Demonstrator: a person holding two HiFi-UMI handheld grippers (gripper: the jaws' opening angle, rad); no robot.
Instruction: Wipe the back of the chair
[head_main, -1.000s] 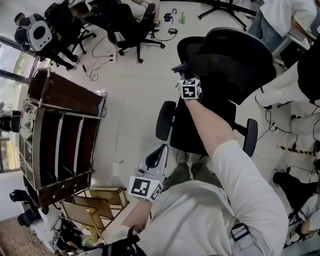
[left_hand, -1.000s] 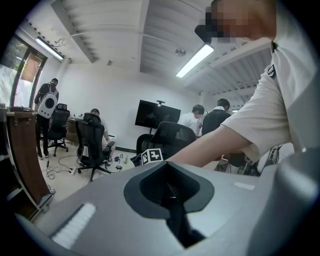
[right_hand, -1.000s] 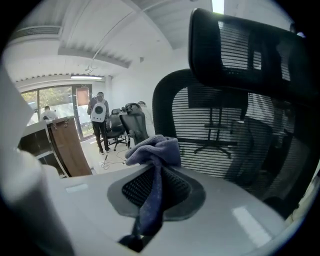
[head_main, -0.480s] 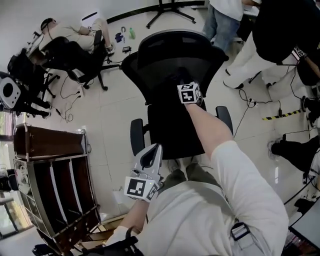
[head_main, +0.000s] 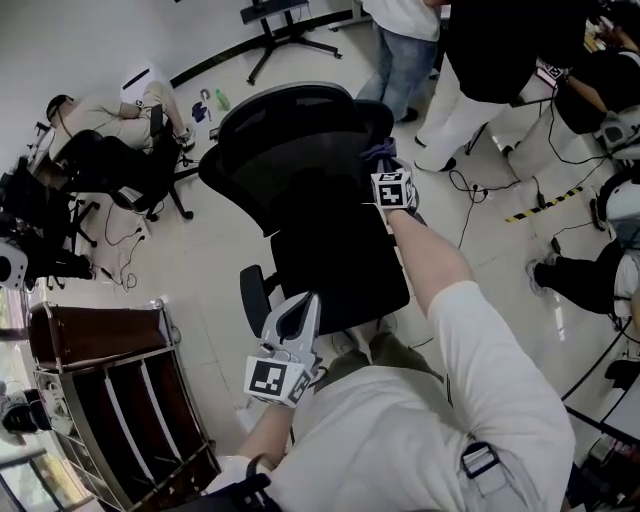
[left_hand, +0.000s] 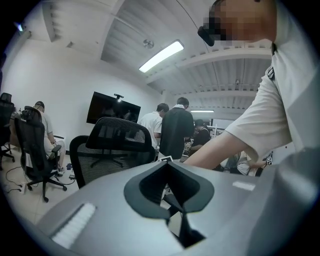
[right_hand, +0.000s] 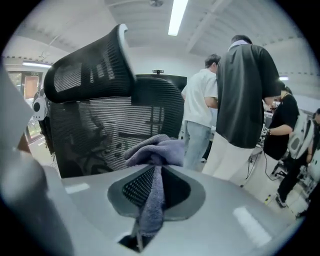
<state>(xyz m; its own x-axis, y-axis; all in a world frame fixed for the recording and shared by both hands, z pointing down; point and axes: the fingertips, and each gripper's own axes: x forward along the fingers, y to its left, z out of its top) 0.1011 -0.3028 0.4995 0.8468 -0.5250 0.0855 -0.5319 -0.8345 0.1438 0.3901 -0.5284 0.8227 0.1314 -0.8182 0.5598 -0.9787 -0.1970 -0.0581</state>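
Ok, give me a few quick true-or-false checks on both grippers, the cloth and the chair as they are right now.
1. The right gripper is shut on a purple cloth. True.
2. The left gripper holds a spray bottle. False: its jaws are together with nothing between them.
3. The cloth is up by the mesh backrest of the chair. True.
4. The chair is red. False: it is black.
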